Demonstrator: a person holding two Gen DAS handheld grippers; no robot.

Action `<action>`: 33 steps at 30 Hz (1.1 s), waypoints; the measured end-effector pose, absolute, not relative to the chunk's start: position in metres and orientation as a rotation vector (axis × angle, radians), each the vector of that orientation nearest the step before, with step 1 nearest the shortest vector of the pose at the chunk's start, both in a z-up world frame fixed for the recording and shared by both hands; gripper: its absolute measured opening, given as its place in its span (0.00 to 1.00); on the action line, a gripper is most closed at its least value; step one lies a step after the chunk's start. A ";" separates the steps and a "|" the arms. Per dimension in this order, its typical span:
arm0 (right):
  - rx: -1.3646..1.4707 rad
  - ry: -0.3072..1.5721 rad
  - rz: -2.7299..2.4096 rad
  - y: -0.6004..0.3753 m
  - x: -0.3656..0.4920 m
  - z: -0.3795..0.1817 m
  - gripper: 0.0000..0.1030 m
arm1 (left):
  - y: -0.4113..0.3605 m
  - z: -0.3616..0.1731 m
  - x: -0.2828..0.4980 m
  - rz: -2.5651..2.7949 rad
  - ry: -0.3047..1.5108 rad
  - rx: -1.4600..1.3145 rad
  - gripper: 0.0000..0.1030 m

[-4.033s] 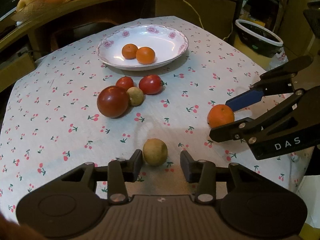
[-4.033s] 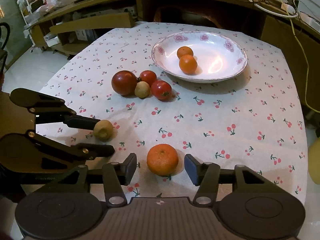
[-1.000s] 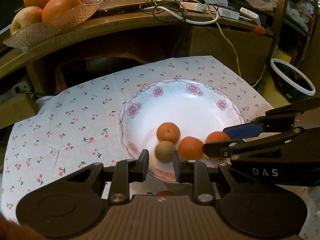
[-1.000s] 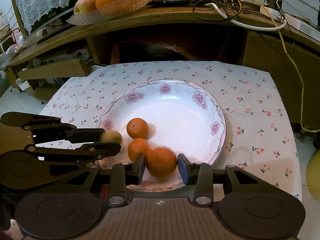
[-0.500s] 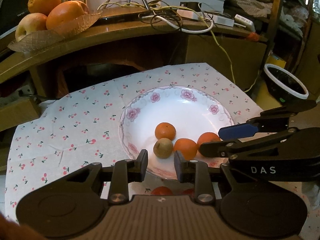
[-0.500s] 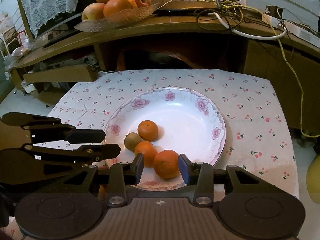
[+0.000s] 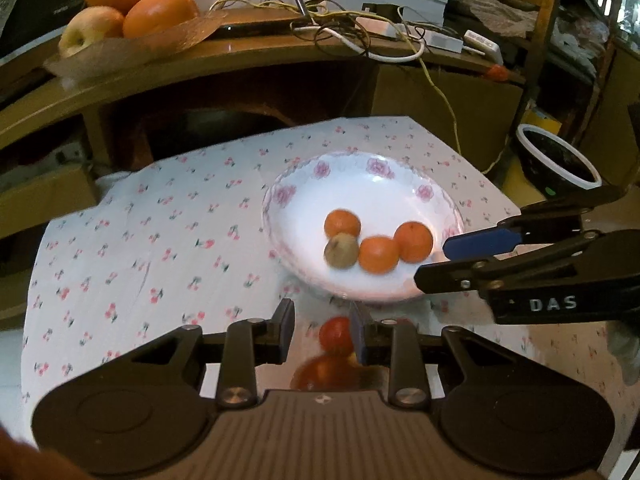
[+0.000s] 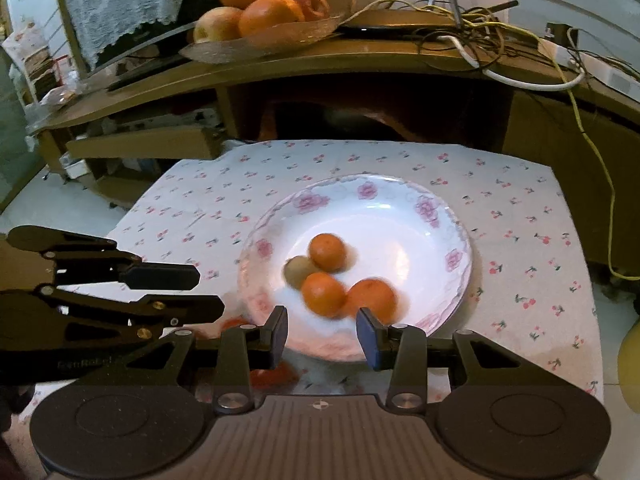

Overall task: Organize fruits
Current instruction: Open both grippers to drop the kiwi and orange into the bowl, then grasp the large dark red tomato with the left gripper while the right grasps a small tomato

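The table (image 7: pixel 120 264) with the cherry-print cloth takes up most of both views, and behind it there's a wooden shelf (image 8: pixel 360 60) with a tangle of cables (image 8: pixel 500 40) and a tray of fruit (image 8: pixel 260 4) on top. Off to the right on the floor sits a dark bowl with a white rim (image 7: pixel 558 156).

On the cloth is the white plate (image 8: pixel 400 196) with pink flowers round the rim. All four pieces in it are bunched together toward the near-left side: three oranges, one (image 8: pixel 327 252) at the back, one (image 8: pixel 323 294) in front of it and a bigger one (image 8: pixel 372 298) to the right, plus a small brownish-green fruit (image 8: pixel 299 271) tucked against the left of the back two. They're all touching or nearly so, a bit blurry.

The left gripper (image 7: pixel 322 330) hangs just short of the plate's near rim with its jaws apart and nothing between them. The right gripper (image 8: pixel 322 334) is spread wider, also empty, over the plate's near edge, just short of the front oranges.

Below the left gripper you can see a couple of red tomatoes (image 7: pixel 336 334) on the cloth outside the plate, partly hidden by the fingers.
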State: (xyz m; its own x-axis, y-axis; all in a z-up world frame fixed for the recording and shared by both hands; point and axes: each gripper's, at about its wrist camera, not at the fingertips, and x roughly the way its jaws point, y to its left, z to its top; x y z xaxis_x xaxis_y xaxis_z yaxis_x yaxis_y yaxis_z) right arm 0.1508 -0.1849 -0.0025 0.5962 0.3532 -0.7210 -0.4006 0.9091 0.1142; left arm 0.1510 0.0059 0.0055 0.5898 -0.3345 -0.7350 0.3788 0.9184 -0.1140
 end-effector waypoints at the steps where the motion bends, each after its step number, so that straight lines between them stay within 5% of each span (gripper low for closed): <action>1: -0.066 0.824 0.448 -0.183 0.147 -0.002 0.40 | 0.009 0.005 0.148 -0.420 0.846 0.058 0.34; 33: -0.158 0.949 0.566 -0.155 0.137 -0.041 0.41 | 0.009 -0.032 0.144 -0.457 0.876 0.227 0.48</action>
